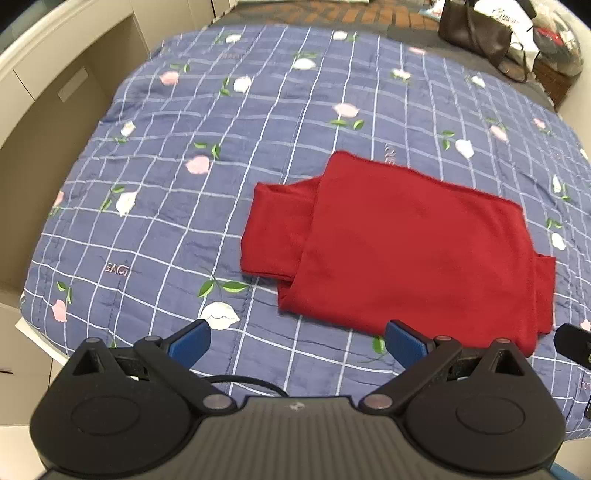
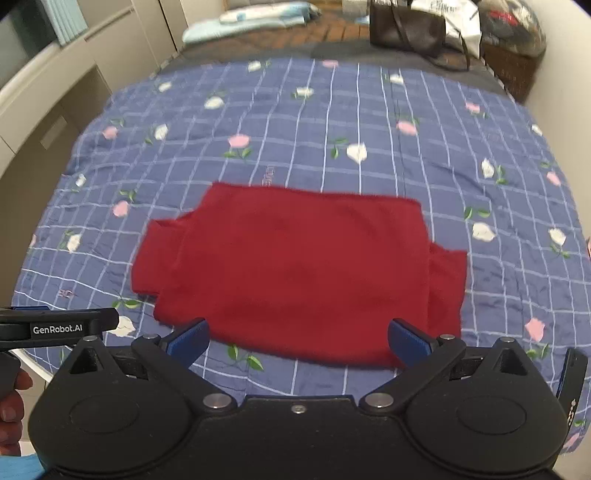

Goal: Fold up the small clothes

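A red garment [image 1: 406,243] lies flat and partly folded on the blue checked quilt [image 1: 207,206], with a sleeve part sticking out on each side. My left gripper [image 1: 295,341] hovers open just short of its near edge, nothing between the blue pads [image 1: 190,345]. In the right wrist view the same red garment [image 2: 295,266] sits centred ahead on the quilt [image 2: 369,140]. My right gripper [image 2: 297,339] is open and empty above the garment's near edge. The left gripper's black body [image 2: 55,326] shows at the left edge, with a hand [image 2: 11,402] below it.
A beige cabinet [image 1: 44,110] runs along the bed's left side. A dark handbag [image 1: 476,29] and bags stand beyond the quilt's far right corner. Light blue bedding [image 2: 251,20] lies at the far end. A white wall [image 2: 569,92] borders the right.
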`<state>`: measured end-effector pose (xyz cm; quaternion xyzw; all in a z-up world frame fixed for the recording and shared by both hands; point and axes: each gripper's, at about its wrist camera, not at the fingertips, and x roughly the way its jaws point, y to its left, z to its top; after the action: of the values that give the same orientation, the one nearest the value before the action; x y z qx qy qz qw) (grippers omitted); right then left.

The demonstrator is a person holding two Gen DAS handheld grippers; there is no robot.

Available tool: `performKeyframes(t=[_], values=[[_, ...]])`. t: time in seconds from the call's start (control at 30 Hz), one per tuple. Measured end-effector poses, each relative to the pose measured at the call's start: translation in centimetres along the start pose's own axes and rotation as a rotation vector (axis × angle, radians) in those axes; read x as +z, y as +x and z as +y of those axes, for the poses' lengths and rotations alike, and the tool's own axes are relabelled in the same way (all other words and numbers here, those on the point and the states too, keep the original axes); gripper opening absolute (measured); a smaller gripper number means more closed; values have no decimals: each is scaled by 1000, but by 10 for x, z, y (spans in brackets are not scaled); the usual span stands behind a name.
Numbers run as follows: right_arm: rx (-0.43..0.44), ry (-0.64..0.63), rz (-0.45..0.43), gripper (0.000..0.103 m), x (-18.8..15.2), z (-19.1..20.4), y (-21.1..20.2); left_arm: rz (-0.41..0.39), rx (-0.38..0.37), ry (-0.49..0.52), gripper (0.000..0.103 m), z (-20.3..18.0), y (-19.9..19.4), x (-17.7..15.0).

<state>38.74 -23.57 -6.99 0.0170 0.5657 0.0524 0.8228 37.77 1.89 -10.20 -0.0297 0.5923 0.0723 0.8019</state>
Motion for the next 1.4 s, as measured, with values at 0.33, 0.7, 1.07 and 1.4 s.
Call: performKeyframes(t=[0.33, 0.7, 1.07, 1.4], values=[[-93, 0, 123, 102, 26, 20, 57, 139, -23, 16, 102, 13, 49, 18], [-163, -116, 230, 102, 25, 41, 116, 225, -6, 30, 102, 27, 91, 25], [-198, -267, 271, 102, 46, 50, 177, 297, 7, -5, 102, 36, 132, 41], [-229, -288, 223, 102, 60, 40, 235, 268, -50, -105, 102, 41, 159, 56]])
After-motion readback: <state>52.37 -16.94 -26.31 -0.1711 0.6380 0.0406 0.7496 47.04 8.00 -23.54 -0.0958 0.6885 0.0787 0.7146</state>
